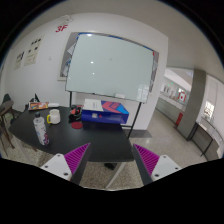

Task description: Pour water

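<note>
2 pads apart, tool (pixel 111 160) holds nothing | bottle (pixel 41 129) + mug (pixel 54 116) on table (pixel 100 142), well ahead

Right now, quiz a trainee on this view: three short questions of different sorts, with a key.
1. True or false: the gripper holds the bottle.
2. The mug stands: A) beside the bottle on the table; B) on the floor; C) between the jaws.
3. Fill in: beyond the table hangs a large ____.

Key: 1 false, the jaws are open and empty; 2 A; 3 whiteboard.
</note>
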Demonstrator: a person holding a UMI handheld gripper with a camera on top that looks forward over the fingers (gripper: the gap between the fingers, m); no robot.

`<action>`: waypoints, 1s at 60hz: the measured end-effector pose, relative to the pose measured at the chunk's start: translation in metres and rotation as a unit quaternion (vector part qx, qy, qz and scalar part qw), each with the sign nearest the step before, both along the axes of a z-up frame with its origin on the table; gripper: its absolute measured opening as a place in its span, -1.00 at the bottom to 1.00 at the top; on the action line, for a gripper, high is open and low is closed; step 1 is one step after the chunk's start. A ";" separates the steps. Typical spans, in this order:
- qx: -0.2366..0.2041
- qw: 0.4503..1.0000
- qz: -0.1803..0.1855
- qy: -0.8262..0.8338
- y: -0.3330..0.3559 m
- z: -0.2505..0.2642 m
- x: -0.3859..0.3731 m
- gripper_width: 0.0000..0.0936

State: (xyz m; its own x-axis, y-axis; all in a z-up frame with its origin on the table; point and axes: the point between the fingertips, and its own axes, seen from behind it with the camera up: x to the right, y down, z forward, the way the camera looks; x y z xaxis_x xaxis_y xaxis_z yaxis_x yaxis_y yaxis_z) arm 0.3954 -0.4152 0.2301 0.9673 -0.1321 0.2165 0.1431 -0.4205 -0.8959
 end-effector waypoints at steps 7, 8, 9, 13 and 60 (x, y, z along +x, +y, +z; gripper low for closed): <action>-0.018 1.000 -0.003 0.005 -0.008 -0.019 -0.011 0.80; -0.020 1.000 -0.003 0.005 -0.009 -0.024 -0.015 0.80; -0.021 1.000 -0.003 0.005 -0.012 -0.027 -0.016 0.80; -0.028 1.000 -0.003 0.011 -0.016 -0.050 -0.036 0.80; 0.004 0.994 0.070 0.079 0.174 -0.170 -0.344 0.80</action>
State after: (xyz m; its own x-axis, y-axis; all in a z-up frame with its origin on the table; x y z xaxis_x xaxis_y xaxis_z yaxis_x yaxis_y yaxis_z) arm 0.0515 -0.2417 0.0604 0.9982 0.0043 0.0591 0.0559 -0.3988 -0.9153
